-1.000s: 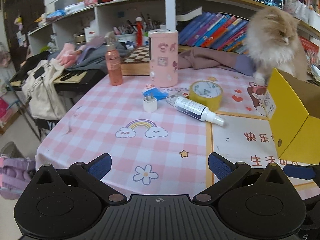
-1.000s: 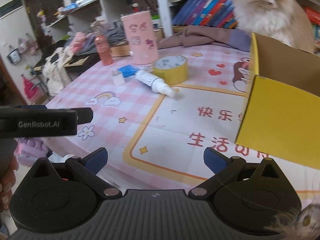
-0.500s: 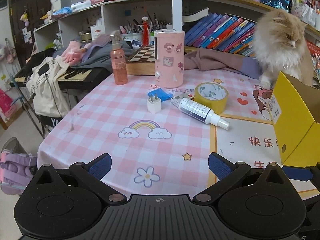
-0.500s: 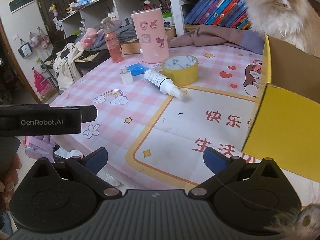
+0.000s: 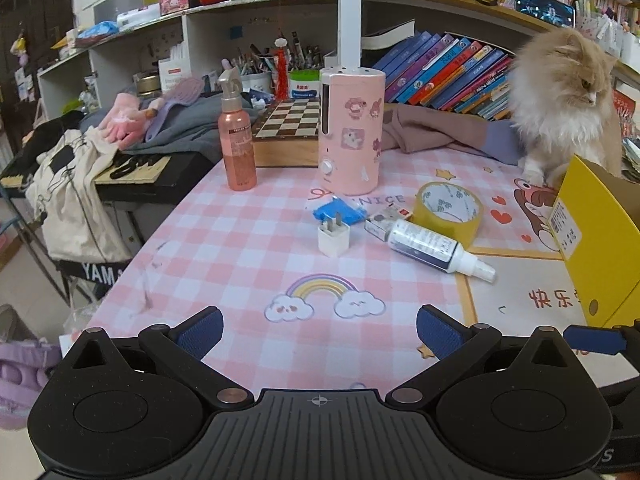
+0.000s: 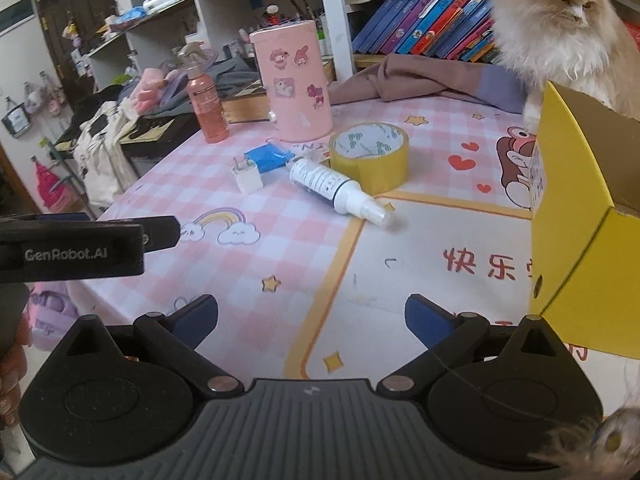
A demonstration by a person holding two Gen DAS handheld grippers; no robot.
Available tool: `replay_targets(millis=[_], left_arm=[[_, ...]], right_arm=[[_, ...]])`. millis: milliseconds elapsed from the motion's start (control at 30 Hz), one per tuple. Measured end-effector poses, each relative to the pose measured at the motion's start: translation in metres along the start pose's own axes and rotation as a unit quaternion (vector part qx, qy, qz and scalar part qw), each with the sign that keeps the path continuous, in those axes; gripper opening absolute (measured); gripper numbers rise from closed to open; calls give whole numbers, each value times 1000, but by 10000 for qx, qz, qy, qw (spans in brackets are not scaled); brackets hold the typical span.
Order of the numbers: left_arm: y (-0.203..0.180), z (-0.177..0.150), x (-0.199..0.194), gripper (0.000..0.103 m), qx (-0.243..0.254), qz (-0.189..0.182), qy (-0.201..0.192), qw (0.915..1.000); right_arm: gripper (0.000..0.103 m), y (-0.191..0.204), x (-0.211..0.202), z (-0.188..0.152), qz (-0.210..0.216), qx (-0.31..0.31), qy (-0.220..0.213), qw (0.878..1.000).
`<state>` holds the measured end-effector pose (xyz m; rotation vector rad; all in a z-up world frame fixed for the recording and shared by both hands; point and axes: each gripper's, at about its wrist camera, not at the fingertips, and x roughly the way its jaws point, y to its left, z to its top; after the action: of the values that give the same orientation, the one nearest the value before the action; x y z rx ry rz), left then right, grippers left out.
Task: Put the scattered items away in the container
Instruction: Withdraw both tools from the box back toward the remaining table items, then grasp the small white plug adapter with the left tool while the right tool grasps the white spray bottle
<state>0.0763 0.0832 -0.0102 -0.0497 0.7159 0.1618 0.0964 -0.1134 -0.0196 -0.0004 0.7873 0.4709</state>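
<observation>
A white charger plug (image 5: 333,234) (image 6: 247,175), a blue packet (image 5: 339,210) (image 6: 267,157), a white spray bottle (image 5: 436,249) (image 6: 335,189) lying on its side and a yellow tape roll (image 5: 447,209) (image 6: 369,156) sit mid-table. A small red-and-white item (image 5: 387,216) lies behind the bottle. An open yellow box (image 5: 600,240) (image 6: 580,216) stands at the right. My left gripper (image 5: 318,326) is open and empty over the near table edge. My right gripper (image 6: 311,314) is open and empty, left of the box.
A pink sticker-covered canister (image 5: 352,132) and a pink pump bottle (image 5: 237,140) stand behind the items. A fluffy cat (image 5: 568,104) sits behind the box. A chessboard box (image 5: 288,132), a brown cloth (image 5: 432,130) and bookshelves line the back. The left gripper's side (image 6: 80,248) shows in the right view.
Both grippers have moved forward over the table toward the scattered items; jaws stay open. The cat has turned its head slightly.
</observation>
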Motion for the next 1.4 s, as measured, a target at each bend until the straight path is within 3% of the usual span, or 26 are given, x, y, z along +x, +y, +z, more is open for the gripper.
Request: replay_targets(millis=[400, 733, 833, 1133, 1400], left_arm=[[19, 15, 26, 103, 590, -513, -283, 9965], [36, 23, 61, 102, 646, -719, 2, 9953], [37, 26, 76, 99, 718, -771, 69, 9944], [29, 43, 123, 81, 967, -898, 190, 9911], [17, 58, 160, 58, 1121, -1254, 430, 9848]], right_arm=[[98, 21, 15, 19, -757, 146, -207, 9968], [96, 35, 38, 37, -1090, -168, 4, 9939], [91, 34, 48, 44, -1224, -245, 46, 9922], [73, 20, 90, 65, -1421, -504, 262, 9882], [68, 11, 124, 82, -1223, -694, 529, 9886]])
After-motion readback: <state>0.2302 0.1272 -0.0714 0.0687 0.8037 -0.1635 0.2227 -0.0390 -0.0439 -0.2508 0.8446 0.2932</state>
